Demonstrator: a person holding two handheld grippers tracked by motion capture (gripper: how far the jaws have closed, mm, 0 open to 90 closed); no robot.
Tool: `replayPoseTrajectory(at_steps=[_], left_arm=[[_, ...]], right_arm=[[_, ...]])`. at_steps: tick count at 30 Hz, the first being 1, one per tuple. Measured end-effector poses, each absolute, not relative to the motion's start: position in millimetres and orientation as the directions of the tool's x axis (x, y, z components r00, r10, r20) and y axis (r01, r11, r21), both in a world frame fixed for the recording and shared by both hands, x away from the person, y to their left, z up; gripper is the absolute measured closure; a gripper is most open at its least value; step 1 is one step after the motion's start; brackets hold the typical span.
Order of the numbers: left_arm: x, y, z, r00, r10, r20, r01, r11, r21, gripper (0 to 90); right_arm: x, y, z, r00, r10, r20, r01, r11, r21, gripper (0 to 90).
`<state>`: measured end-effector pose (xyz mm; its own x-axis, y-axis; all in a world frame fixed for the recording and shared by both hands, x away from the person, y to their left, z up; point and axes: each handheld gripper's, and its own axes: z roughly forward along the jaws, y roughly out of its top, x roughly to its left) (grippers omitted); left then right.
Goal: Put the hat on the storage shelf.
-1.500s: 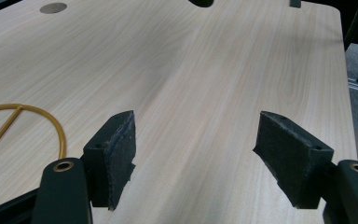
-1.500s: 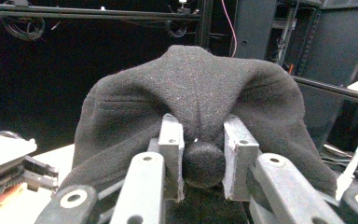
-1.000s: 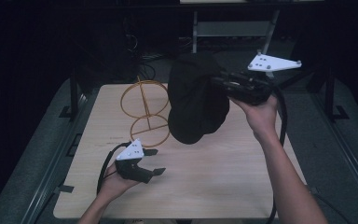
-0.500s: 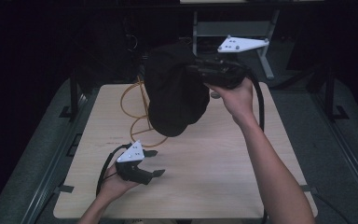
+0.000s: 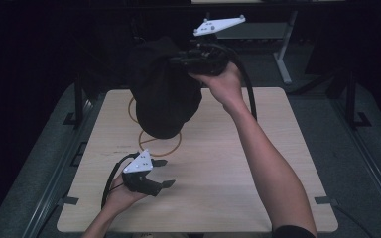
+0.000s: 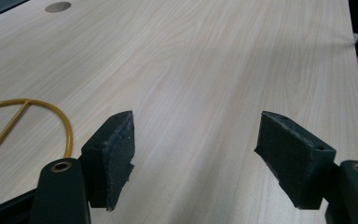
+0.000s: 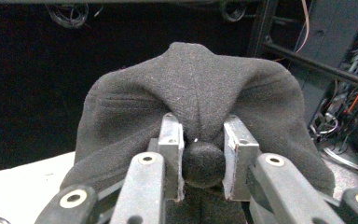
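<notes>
Two claws, right claw (image 7: 200, 163) clamped on black hat (image 5: 163, 96) above yellow wire stand (image 5: 156, 146), left claw (image 6: 200, 163) apart, empty.

No readable text, label, brand, number or sign appeared anywhere in these views, neither on the black hat (image 5: 163, 96), the wooden table (image 5: 238, 163), the yellow wire stand (image 5: 151, 144), nor on either gripper's white plate.

A hat (image 5: 162, 94) hangs above a wire stand (image 5: 159, 144) on the table (image 5: 258, 163).
</notes>
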<state>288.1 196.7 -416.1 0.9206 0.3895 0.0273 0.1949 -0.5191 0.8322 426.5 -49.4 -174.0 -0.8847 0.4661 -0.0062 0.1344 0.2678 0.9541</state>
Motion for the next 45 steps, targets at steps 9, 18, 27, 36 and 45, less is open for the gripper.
replayPoseTrajectory(at_steps=[9,18,27,36,45], left_arm=[[286.4,194.5,-415.9,0.927,0.374,0.038,0.181,-0.534,0.826,27.3],[286.2,193.4,-415.7,0.928,0.371,0.034,0.179,-0.524,0.833,27.2],[284.6,189.2,-415.8,0.933,0.356,0.042,0.168,-0.539,0.825,27.2],[284.7,188.8,-415.9,0.935,0.353,0.039,0.167,-0.533,0.829,27.2],[283.5,188.3,-415.0,0.938,0.342,0.052,0.154,-0.547,0.823,27.1]], right_arm=[[456.6,-4.4,-187.0,-0.893,0.449,0.027,0.205,0.355,0.912,72.2],[472.1,10.4,-201.3,-0.886,0.456,0.086,0.269,0.352,0.896,72.1],[482.6,24.3,-208.8,-0.879,0.461,0.122,0.306,0.348,0.886,71.4],[487.5,44.8,-219.1,-0.880,0.460,0.118,0.315,0.380,0.870,67.2],[492.2,52.8,-235.2,-0.879,0.456,0.139,0.342,0.401,0.850,55.0]])
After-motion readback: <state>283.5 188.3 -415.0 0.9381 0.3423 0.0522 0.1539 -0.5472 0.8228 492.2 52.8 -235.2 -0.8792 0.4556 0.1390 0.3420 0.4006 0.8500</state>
